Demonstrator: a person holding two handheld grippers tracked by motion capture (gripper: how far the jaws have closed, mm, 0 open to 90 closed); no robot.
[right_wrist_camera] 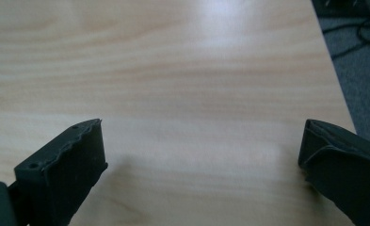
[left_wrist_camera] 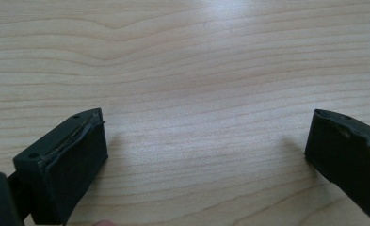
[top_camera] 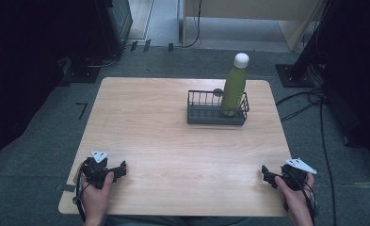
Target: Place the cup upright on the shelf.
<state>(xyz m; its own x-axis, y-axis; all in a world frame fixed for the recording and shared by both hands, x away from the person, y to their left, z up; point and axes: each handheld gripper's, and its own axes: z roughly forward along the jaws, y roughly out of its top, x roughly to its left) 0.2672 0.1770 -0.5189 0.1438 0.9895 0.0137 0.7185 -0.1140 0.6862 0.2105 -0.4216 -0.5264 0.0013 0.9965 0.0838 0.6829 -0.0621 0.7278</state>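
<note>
1. The person's left gripper [top_camera: 119, 170] sat low over the near left part of the wooden table [top_camera: 164, 141], held in the left hand [top_camera: 95, 193].
2. Seen along that gripper [left_wrist_camera: 206, 141], its jaws were spread wide with nothing between them but bare wood grain.
3. The right gripper [top_camera: 266, 174] rested at the near right edge of the table, in the right hand [top_camera: 293, 193], its tips turned toward the table's middle.
4. In the right gripper view, this gripper [right_wrist_camera: 201, 146] also stood spread wide, pinching nothing; the table's edge and grey floor lay just beyond its right-hand jaw.
5. The green bottle [top_camera: 233, 89] with its white cap stood upright well ahead of both grippers, far across the table, nearer the right gripper's side.
6. The bottle stood inside the dark wire basket [top_camera: 206, 110], at the basket's end closest to the right gripper's side.
7. Both grippers were well apart from the bottle and the basket, and well apart from each other.
</note>
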